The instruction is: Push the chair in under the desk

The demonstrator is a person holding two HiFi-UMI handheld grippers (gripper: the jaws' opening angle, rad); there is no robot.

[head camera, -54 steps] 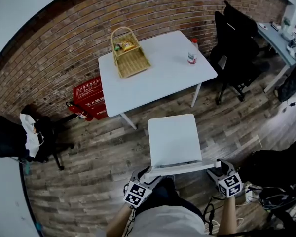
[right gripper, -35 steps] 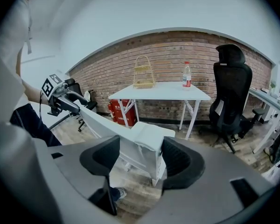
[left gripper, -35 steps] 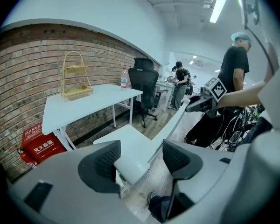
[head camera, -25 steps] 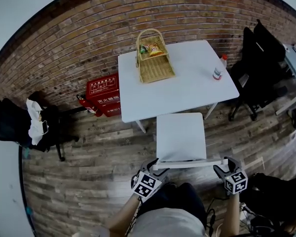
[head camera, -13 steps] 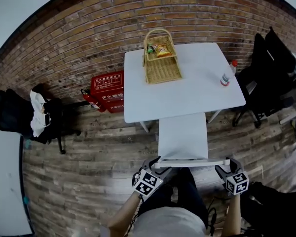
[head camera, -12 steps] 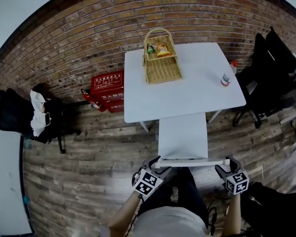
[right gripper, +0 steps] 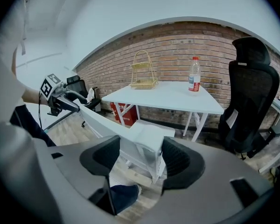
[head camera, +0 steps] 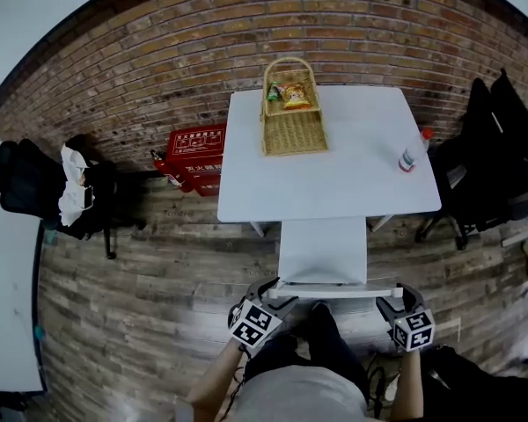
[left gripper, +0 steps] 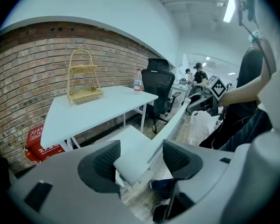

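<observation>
We hold the white chair (head camera: 322, 250) by its backrest. The left gripper (left gripper: 139, 158) and right gripper (right gripper: 141, 157) each have jaws clamped on one end of it. The seat's front sits just under the white desk (head camera: 352, 187) edge. A basket (head camera: 292, 112) and a bottle (head camera: 408, 159) stand on the desk.

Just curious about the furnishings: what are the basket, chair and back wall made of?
The basket looks wicker or rattan: tan open weave. The chair is smooth white, maybe plastic or painted wood. The wall is bare red brick with mortar lines.
</observation>
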